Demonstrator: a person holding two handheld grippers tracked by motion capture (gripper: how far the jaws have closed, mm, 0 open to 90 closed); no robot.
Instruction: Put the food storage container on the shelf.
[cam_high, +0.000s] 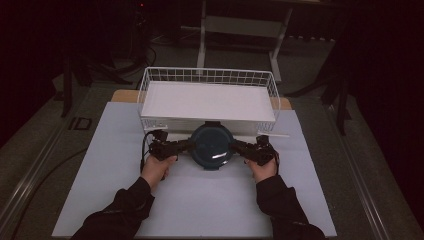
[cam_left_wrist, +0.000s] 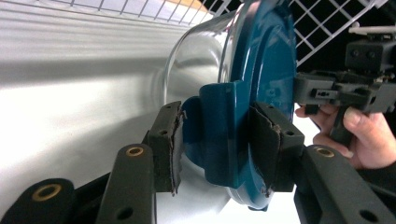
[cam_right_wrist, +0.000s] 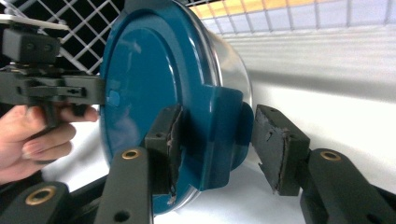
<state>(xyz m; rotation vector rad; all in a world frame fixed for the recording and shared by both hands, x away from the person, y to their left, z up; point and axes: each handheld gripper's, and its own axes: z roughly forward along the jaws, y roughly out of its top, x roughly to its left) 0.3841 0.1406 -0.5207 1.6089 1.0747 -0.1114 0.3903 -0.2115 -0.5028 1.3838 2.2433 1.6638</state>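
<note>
Your gripper views reveal glass under the teal lid (cam_high: 212, 145) of the container (cam_left_wrist: 196, 60) at the basket's (cam_high: 150, 85) six o'clock, left gripper (cam_left_wrist: 215, 149) clamped on its tab, right gripper (cam_right_wrist: 215, 149) seemingly apart.

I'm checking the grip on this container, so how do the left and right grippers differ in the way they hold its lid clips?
The left gripper has both pads pressed on its blue clip of the lid; the right gripper has one pad touching its clip and the other standing off with a gap. So left looks clamped, right open. Both sit at opposite sides of the container, near the wire basket.
</note>
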